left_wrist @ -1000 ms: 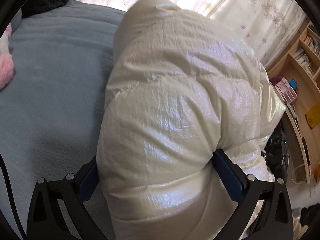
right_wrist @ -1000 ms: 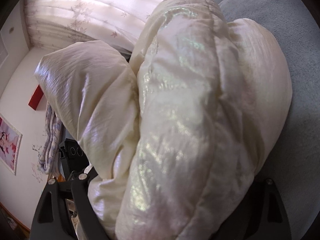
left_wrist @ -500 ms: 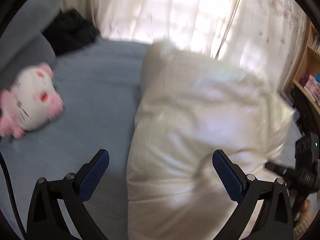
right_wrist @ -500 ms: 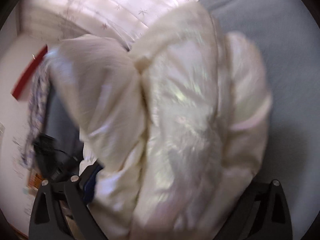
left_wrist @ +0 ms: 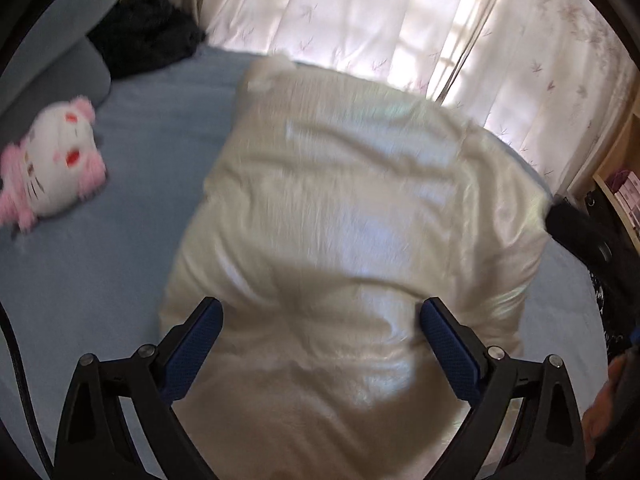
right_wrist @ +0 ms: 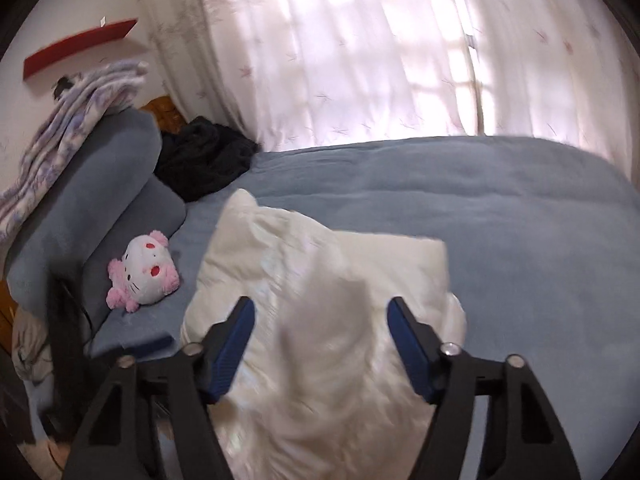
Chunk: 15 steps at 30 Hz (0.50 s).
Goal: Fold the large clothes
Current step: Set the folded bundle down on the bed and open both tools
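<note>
The cream puffer jacket (left_wrist: 344,240) lies in a folded bundle on the blue bedspread (left_wrist: 120,264), lengthwise away from me, its far end near the curtains (left_wrist: 360,12) at twelve o'clock; in the right wrist view the same bundle (right_wrist: 320,320) sits on the near half of the bed, with bare bedspread (right_wrist: 520,220) stretching off toward two o'clock. Both views are smeared, so I cannot read seams or say how tidy the fold edges are.

My left gripper (left_wrist: 320,344) hangs over the near end of the bundle, jaws spread wide with nothing between the blue pads (left_wrist: 192,344) but the jacket's top surface below them (I cannot tell whether they touch the fabric); my right gripper (right_wrist: 320,336) is likewise parted and gripping nothing, poised above the near portion.

I judge the fold itself to be laid down and the garment let go; this looks like the step of checking or finishing, not grasping. The next move, as I see it, calls for either pressing the puffy stack flat so it does not spring apart, or pinching the near edge with both jaws for one more fold toward twelve o'clock; slick, air-filled fabric like this would likely need a deep bite.

Outward from the jacket: a pink-and-white plush toy (left_wrist: 52,168) lies at nine o'clock, well apart; a dark garment (left_wrist: 148,36) is heaped at eleven o'clock by the grey-blue pillows (right_wrist: 100,200); a wooden shelf (left_wrist: 624,184) stands at three o'clock.
</note>
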Available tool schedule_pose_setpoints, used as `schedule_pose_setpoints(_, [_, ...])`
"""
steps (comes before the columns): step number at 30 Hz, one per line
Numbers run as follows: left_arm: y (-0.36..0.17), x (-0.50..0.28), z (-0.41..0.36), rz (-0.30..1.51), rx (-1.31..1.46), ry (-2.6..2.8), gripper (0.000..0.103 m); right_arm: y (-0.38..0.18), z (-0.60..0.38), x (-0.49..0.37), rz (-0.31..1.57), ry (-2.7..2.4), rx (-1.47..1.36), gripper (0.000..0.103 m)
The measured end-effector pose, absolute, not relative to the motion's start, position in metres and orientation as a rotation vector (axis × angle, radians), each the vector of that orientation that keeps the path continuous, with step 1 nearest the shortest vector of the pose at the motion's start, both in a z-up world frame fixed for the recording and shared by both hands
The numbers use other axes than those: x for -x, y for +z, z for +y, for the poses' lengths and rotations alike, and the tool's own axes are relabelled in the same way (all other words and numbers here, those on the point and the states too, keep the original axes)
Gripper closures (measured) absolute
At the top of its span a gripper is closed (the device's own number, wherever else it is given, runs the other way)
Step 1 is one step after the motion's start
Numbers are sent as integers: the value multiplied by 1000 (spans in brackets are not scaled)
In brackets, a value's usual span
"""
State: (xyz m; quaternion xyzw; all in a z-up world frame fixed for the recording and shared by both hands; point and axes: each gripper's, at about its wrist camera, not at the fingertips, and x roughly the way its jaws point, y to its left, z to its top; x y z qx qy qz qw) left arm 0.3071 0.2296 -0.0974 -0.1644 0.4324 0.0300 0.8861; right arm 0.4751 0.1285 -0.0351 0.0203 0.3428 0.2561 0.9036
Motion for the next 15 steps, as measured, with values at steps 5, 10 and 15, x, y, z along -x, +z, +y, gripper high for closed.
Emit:
schedule_pose_setpoints(5, [-116, -311, 227, 881, 344, 65, 4, -84, 144, -524, 768, 420, 23, 51])
schedule_pose_setpoints(10, [-123, -317, 208, 854, 225, 73, 2, -132, 122, -549, 829, 401, -22, 48])
schedule_pose_setpoints(15, [-127, -315, 196, 837, 175, 79, 0, -150, 102, -553, 846, 436, -101, 48])
